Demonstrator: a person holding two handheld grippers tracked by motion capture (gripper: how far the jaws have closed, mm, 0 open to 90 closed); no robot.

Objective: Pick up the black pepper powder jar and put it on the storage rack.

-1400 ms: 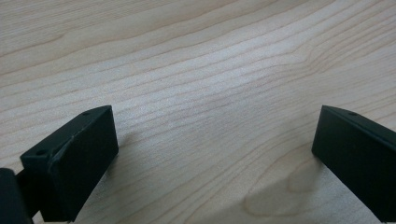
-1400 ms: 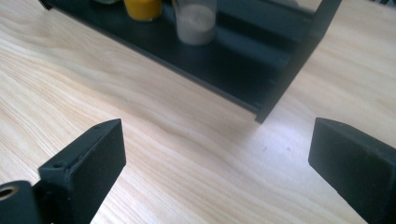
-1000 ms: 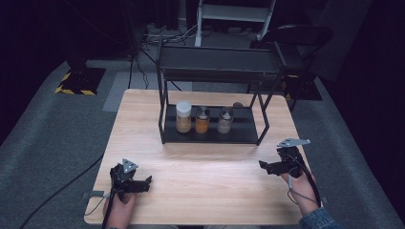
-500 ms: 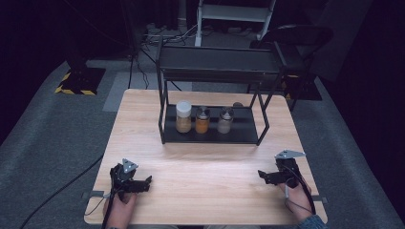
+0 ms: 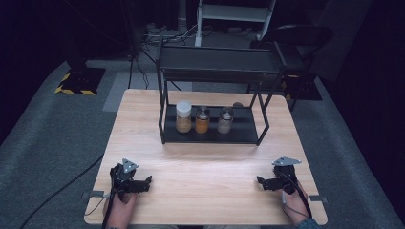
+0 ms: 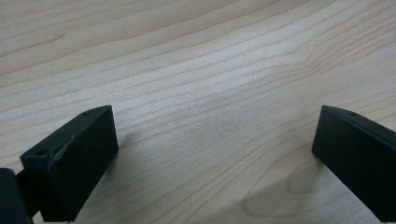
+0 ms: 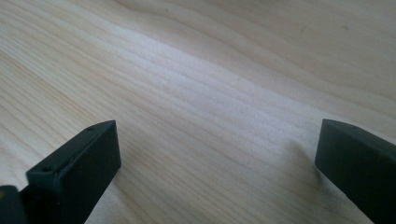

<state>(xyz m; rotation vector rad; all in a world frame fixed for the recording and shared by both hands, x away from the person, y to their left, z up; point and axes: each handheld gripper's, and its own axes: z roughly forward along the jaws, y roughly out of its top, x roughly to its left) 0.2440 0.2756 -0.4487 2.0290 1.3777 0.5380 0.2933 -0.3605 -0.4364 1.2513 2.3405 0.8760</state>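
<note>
My left gripper point(image 5: 147, 183) rests low on the wooden table point(image 5: 205, 160) near its front left corner, jaws pointing right. In the left gripper view the left gripper point(image 6: 215, 140) is open, with bare wood between its jaws. My right gripper point(image 5: 260, 182) sits low near the front right corner, jaws pointing left. Its jaws have just been opening, and in the right gripper view the right gripper point(image 7: 217, 144) stands wide with nothing between the jaws. A hand holds each gripper from the table's near edge.
A black two-level rack point(image 5: 217, 64) stands at the back middle of the table. On its lower shelf are a white-lidded jar point(image 5: 183, 117), an orange-filled jar point(image 5: 202, 120) and a paler jar point(image 5: 225, 120). A dark chair point(image 5: 296, 36) stands behind the table.
The right gripper has come down towards the table and a little nearer the front edge. The left gripper has stayed where it was.
</note>
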